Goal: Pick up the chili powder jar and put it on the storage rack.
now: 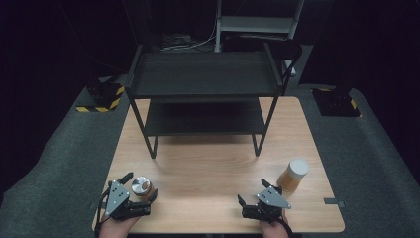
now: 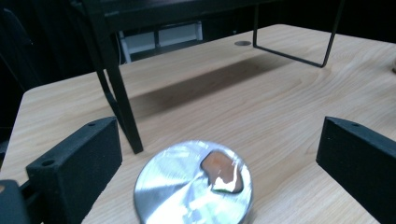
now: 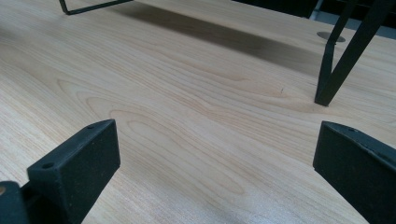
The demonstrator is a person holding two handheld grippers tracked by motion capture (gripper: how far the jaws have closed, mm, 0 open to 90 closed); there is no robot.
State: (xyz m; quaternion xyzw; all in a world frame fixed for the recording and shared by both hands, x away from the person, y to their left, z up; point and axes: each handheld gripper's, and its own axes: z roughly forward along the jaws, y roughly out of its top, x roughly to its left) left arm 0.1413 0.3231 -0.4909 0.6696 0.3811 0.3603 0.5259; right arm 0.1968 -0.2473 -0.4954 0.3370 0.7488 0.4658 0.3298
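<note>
A small round silver tin (image 1: 141, 187) with a brown mark on its lid stands near the table's front left. My left gripper (image 1: 140, 186) is open, its jaws on either side of the tin without touching it; the left gripper view shows the tin (image 2: 194, 185) low between the wide jaws. A cylindrical jar (image 1: 292, 175) with amber contents and a white lid stands at the front right. My right gripper (image 1: 252, 191) is open just left of and nearer than the jar, with bare wood (image 3: 205, 140) between its jaws.
A black two-level metal shelf rack (image 1: 205, 79) stands on the far half of the wooden table (image 1: 213, 158). One of its legs (image 2: 123, 109) is just beyond the tin; another leg (image 3: 334, 77) stands ahead in the right gripper view. Grey floor surrounds the table.
</note>
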